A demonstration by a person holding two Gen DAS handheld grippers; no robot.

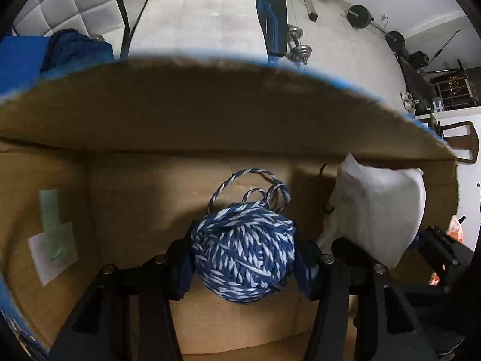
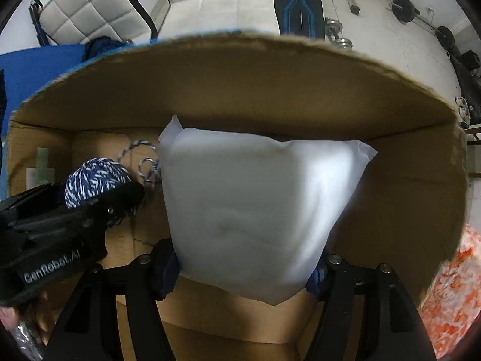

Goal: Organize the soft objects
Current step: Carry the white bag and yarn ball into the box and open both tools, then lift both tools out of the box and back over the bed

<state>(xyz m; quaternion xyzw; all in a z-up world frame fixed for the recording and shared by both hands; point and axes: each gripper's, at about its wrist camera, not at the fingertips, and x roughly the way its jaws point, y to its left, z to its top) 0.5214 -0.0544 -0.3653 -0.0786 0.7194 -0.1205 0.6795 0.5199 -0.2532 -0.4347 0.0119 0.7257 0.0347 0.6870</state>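
An open cardboard box (image 1: 210, 111) fills both views. Inside it, my left gripper (image 1: 243, 258) is shut on a blue-and-white yarn ball (image 1: 240, 240), with the pads pressing its two sides. A loose strand loops out of the top of the ball. Just to its right hangs a white pillow (image 1: 378, 204). In the right wrist view, my right gripper (image 2: 243, 270) is shut on the lower end of that pillow (image 2: 255, 204), which stands up against the box's far wall (image 2: 270, 90). The yarn ball (image 2: 93, 180) shows at the left there, half hidden by the black left gripper.
A pale label (image 1: 54, 234) is stuck on the box's left inner wall. Behind the box lie a blue cloth (image 1: 75, 51), a white quilted sofa (image 1: 195, 15) and dumbbells (image 1: 297, 45) on the floor. Orange-and-white patterned fabric (image 2: 451, 285) lies right of the box.
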